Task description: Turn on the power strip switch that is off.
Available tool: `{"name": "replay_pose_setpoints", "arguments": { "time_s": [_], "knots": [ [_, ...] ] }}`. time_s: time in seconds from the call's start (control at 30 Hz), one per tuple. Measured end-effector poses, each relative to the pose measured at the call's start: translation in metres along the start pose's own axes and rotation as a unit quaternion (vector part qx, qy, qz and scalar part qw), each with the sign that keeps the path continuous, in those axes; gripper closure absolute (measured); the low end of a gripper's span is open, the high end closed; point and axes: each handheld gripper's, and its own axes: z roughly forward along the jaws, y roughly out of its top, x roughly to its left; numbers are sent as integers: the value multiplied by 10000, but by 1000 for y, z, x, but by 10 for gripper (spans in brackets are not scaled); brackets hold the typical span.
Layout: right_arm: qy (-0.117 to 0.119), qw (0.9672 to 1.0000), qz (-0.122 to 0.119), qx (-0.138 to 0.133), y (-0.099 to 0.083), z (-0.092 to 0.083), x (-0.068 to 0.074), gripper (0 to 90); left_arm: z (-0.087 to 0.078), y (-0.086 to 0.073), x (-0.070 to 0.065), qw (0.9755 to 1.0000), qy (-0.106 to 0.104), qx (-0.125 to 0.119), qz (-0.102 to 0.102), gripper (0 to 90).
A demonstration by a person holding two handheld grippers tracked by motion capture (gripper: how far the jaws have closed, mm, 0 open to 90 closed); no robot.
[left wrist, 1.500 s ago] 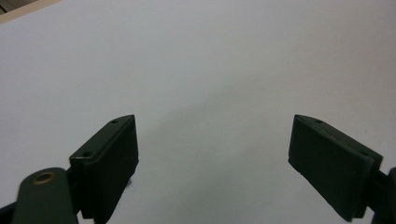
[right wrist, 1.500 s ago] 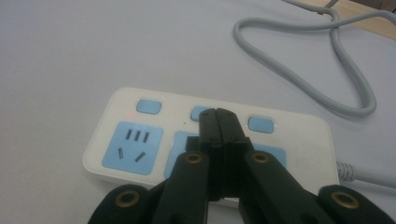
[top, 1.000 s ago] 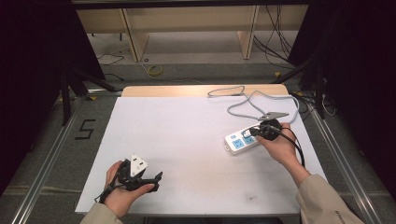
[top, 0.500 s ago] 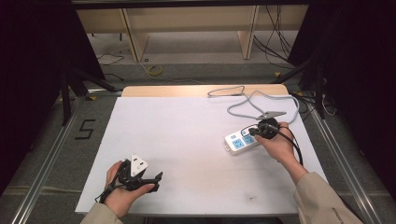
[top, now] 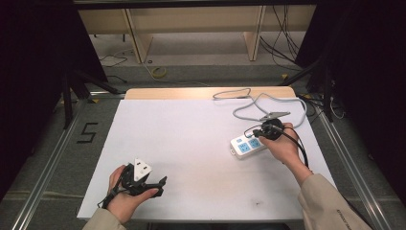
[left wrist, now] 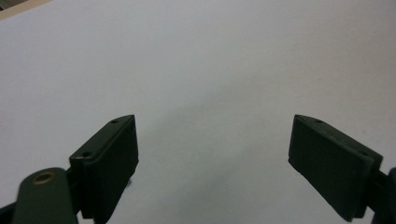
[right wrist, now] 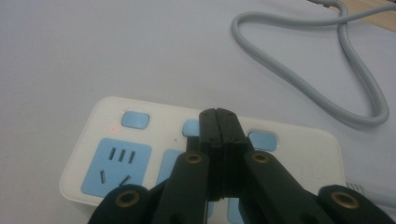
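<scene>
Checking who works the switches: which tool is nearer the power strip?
Right. The right tool, shut, is over the power strip at its buttons; the left tool sits open at the table's opposite near corner.

right gripper shifted very slightly over the white power strip, closed tips now above its middle blue switch, nothing else moved

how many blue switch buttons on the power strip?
3 on the power strip: a left button, a middle one partly behind the shut right tongs, a right one. More may be hidden.
</scene>
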Motion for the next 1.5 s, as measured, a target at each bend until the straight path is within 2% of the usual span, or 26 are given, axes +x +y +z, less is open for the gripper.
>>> {"name": "replay_pose_setpoints", "arguments": {
  "time_s": [0.3,1.5],
  "knots": [
    [37,9999,-34,116,3,9,2,900,0,0,0,10000,5,3,4,156],
    [66,9991,-15,428,18,20,0,900,0,1,0,10000,-16,-67,-62,155]
  ]
}}
